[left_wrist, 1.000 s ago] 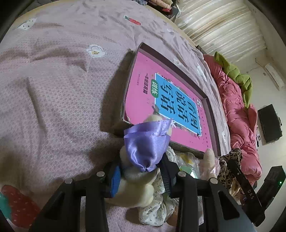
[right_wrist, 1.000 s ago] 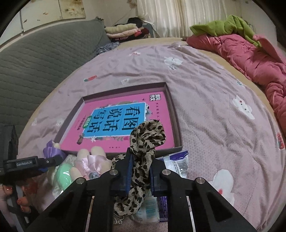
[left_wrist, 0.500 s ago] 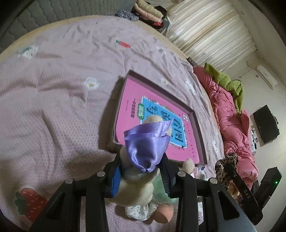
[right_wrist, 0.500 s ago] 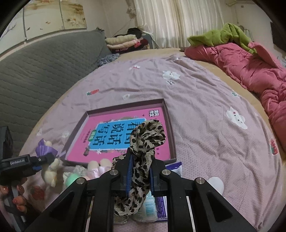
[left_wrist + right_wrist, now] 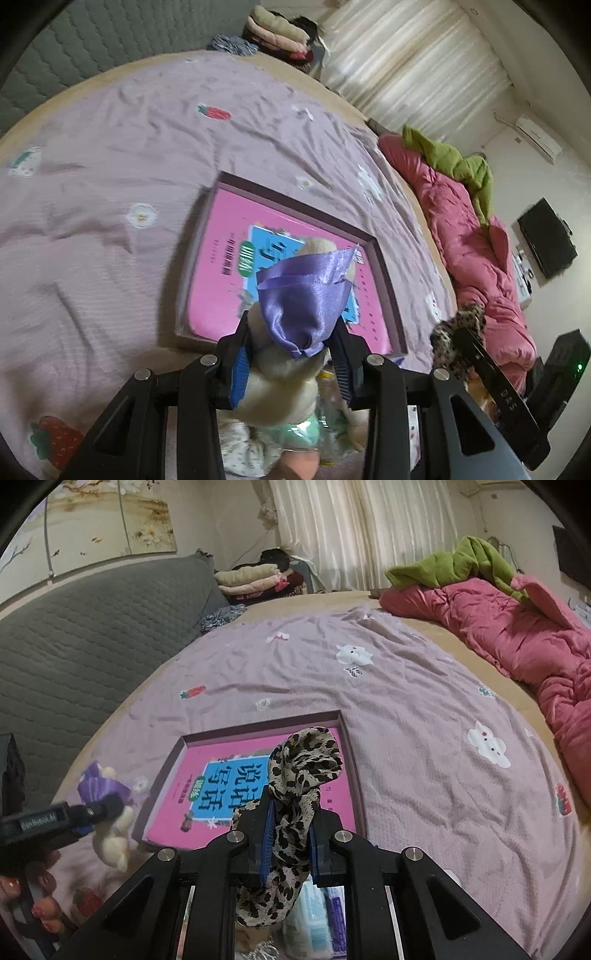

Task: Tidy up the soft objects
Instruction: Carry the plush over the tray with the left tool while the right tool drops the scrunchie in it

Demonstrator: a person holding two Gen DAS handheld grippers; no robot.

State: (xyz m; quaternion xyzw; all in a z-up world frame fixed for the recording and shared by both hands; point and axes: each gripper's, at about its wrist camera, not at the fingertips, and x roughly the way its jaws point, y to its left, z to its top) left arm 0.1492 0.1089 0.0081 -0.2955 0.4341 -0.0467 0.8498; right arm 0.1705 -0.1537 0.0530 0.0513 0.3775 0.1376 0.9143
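Note:
My left gripper (image 5: 290,338) is shut on a cream plush toy with a purple satin bow (image 5: 303,302) and holds it in the air in front of the shallow box (image 5: 207,236) with a pink book (image 5: 218,269) in it. The toy also shows at the left of the right wrist view (image 5: 107,834). My right gripper (image 5: 290,808) is shut on a leopard-print scarf (image 5: 299,768), held above the near edge of the box (image 5: 351,746). The scarf also shows at the right of the left wrist view (image 5: 456,328).
The lilac bedspread (image 5: 406,686) covers the bed. A pink quilt (image 5: 517,635) with a green blanket (image 5: 461,565) lies along the right side. Tissue packs (image 5: 314,919) and more soft toys (image 5: 295,439) lie below the grippers. A grey headboard (image 5: 92,620) and folded clothes (image 5: 251,579) are behind.
Both grippers have risen with their loads. The box and bed look smaller and farther below than a second ago.

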